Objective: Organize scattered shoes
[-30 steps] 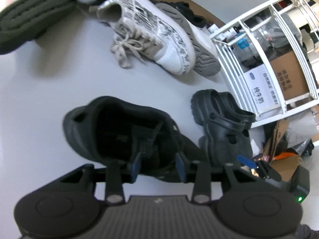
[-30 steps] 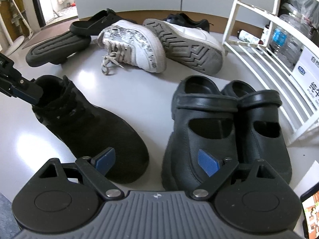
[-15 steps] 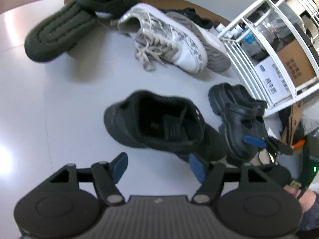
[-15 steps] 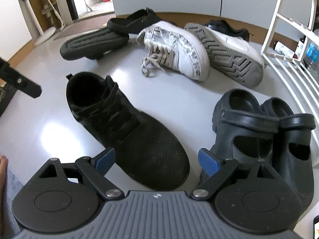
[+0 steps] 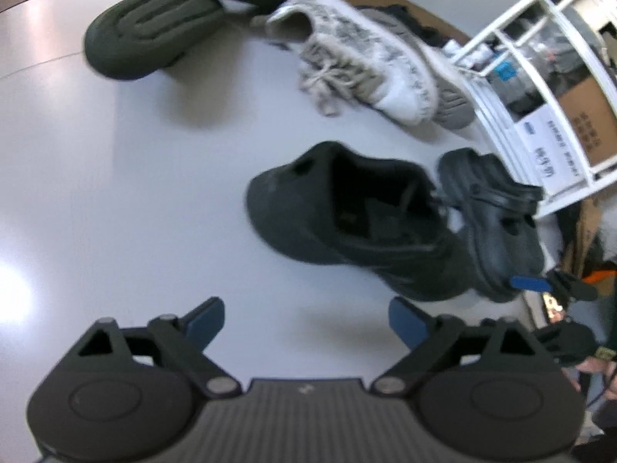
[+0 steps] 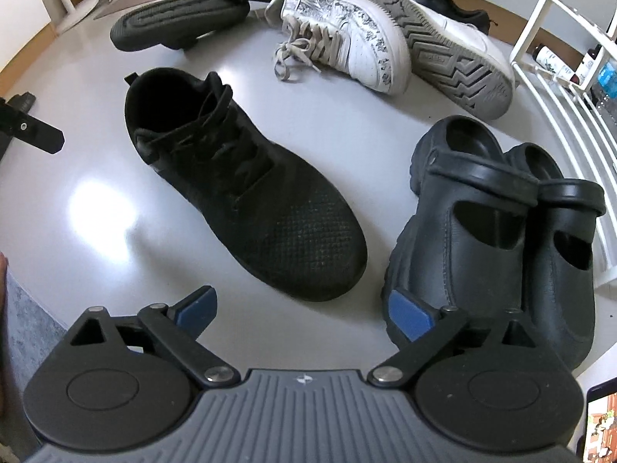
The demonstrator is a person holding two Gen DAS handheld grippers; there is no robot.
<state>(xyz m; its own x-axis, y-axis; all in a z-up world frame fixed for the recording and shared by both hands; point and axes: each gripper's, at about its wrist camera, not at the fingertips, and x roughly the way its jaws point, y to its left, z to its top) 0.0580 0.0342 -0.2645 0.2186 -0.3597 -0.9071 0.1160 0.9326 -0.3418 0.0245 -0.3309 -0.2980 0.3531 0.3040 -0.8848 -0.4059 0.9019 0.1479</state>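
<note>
both wrist cameras sit just behind their own jaws, tilted steeply down at the pale floor (image 6: 96, 208) from close above. the left view looks across from the black sneaker (image 5: 347, 220)'s heel side, with the white rack (image 5: 540, 88) at 2 o'clock. the right view faces the sneaker's toe, with the black clogs (image 6: 489, 231) at 3 o'clock. both share the sneaker, clogs, white sneakers (image 6: 343, 34) and rack.
</note>
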